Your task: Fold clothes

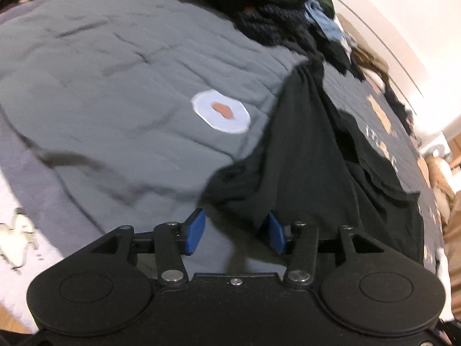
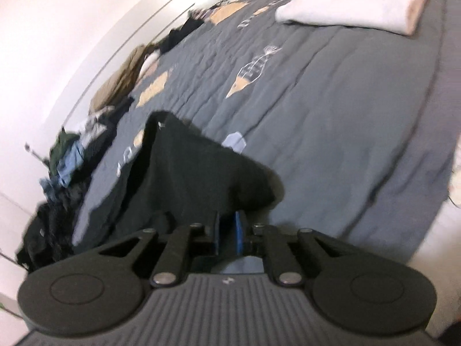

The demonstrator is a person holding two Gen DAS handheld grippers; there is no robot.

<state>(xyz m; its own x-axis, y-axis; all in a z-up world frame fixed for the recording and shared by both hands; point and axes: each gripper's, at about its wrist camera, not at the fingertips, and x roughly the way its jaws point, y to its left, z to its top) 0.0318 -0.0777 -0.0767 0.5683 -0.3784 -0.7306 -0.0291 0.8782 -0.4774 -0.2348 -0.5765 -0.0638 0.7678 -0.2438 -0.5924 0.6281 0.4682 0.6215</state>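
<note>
Our right gripper (image 2: 227, 230) clamps an edge of the black garment (image 2: 184, 173), jaws nearly closed, while our left gripper (image 1: 234, 230) stands with its jaws apart, the cloth's hem draped at its right pad and not pinched. The garment lies rumpled on the grey quilt (image 1: 115, 86), toward the bed's wall-side edge, near the heap of unfolded clothes (image 1: 288, 14). We judge the left should grip before we lift. Both grippers sit low, angled across the bed.

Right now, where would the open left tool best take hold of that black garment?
The raised edge of the black garment just ahead of the left tool, approached from the near side. It lifts off the grey bedspread there. The right tool is shut on another part.
</note>
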